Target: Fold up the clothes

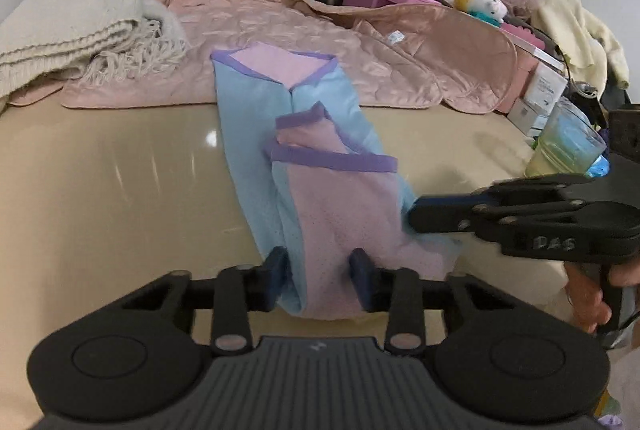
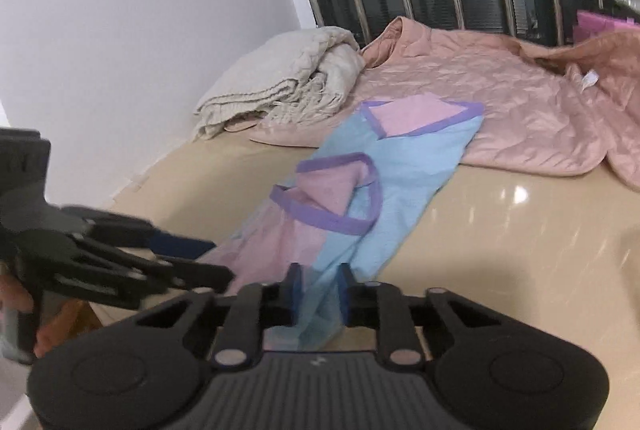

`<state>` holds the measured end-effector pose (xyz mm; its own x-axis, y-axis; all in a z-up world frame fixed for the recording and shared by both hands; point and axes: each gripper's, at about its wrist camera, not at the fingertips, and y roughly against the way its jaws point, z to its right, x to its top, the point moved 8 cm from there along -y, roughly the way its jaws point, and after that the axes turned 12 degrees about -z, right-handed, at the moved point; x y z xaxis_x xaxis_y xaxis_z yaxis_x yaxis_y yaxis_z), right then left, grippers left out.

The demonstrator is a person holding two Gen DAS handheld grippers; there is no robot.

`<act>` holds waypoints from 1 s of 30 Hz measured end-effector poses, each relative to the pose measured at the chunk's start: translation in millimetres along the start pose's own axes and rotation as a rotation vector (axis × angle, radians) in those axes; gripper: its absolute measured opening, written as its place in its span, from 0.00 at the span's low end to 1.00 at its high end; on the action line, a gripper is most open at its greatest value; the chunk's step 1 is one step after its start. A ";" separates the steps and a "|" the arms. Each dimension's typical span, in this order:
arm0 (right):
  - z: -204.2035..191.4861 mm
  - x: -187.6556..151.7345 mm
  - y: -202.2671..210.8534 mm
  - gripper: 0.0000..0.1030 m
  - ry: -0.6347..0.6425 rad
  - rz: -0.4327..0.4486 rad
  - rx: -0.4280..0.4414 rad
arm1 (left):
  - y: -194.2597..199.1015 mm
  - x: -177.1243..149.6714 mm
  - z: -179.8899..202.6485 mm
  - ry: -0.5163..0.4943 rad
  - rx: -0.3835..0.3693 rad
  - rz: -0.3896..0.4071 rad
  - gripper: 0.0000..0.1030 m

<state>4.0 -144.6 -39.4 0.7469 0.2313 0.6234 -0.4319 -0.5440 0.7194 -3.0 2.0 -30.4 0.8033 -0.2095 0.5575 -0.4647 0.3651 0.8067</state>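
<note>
A light blue and pink garment with purple trim (image 1: 308, 134) lies in a long narrow strip on the glossy beige table (image 1: 120, 190); it also shows in the right wrist view (image 2: 400, 182). My left gripper (image 1: 322, 280) is shut on the garment's near hem, pink and blue cloth bunched between its fingers. My right gripper (image 2: 318, 288) is shut on the hem's blue corner. The right gripper also shows in the left wrist view (image 1: 416, 218), at the garment's right edge. The left gripper shows at the left of the right wrist view (image 2: 208, 262).
A pink quilted jacket (image 1: 320, 42) lies spread behind the garment. A folded cream knit blanket (image 1: 72, 30) sits at the back left. Boxes, a plush toy (image 1: 484, 4), a plastic cup (image 1: 568, 146) and a cream cloth crowd the right side. Dark barred windows stand behind.
</note>
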 end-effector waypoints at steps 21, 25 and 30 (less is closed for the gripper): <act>-94.5 -125.6 45.9 0.53 1.048 -0.041 -0.403 | 29.1 -109.0 105.8 -1.009 0.347 0.090 0.80; -97.3 -124.2 33.7 0.36 1.114 -0.070 -0.391 | 17.7 -109.2 103.8 -1.071 0.380 0.086 0.60; -96.6 -126.4 44.1 0.14 1.091 -0.085 -0.337 | 16.2 -113.0 98.9 -1.048 0.335 0.043 0.30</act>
<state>-158.3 -119.8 -56.9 0.0146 0.9232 0.3840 -0.6377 -0.2872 0.7147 -138.1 -58.2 -61.0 0.1429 -0.9263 0.3487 -0.6895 0.1596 0.7065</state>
